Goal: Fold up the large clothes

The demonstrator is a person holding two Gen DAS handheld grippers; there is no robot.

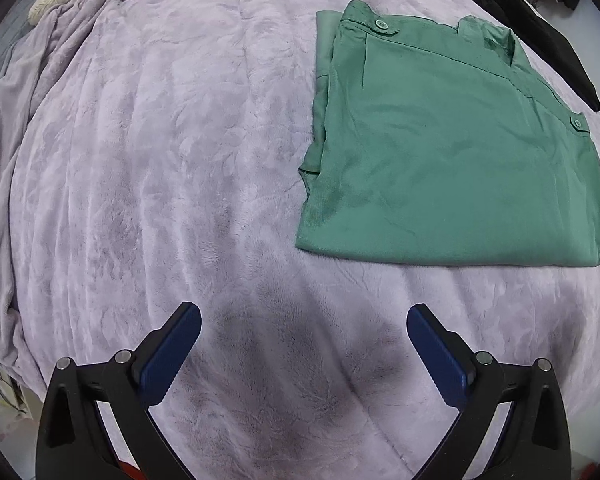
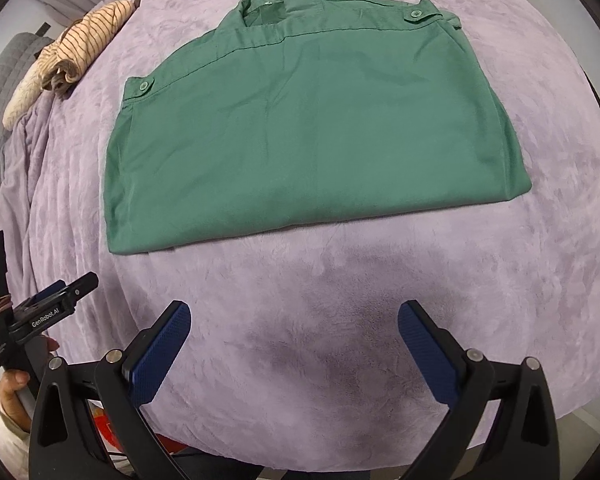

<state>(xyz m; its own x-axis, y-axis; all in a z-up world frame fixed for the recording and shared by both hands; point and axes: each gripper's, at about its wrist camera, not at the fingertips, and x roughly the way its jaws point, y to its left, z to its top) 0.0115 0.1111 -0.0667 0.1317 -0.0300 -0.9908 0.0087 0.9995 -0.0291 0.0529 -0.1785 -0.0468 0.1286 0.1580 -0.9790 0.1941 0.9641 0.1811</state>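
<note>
A green shirt [image 1: 452,152] lies folded into a flat rectangle on the lilac blanket [image 1: 160,160], collar and buttoned shoulder tabs at its far edge. It also shows in the right wrist view [image 2: 312,132], centred ahead. My left gripper [image 1: 304,320] is open and empty, hovering above the blanket, near and left of the shirt. My right gripper [image 2: 294,318] is open and empty, just short of the shirt's near folded edge. The left gripper's body [image 2: 40,316] shows at the left of the right wrist view, held in a hand.
A striped beige garment [image 2: 80,48] lies bunched at the blanket's far left edge. A black garment [image 1: 540,36] lies beyond the shirt at the far right. The blanket drapes over the bed's left side [image 1: 16,184].
</note>
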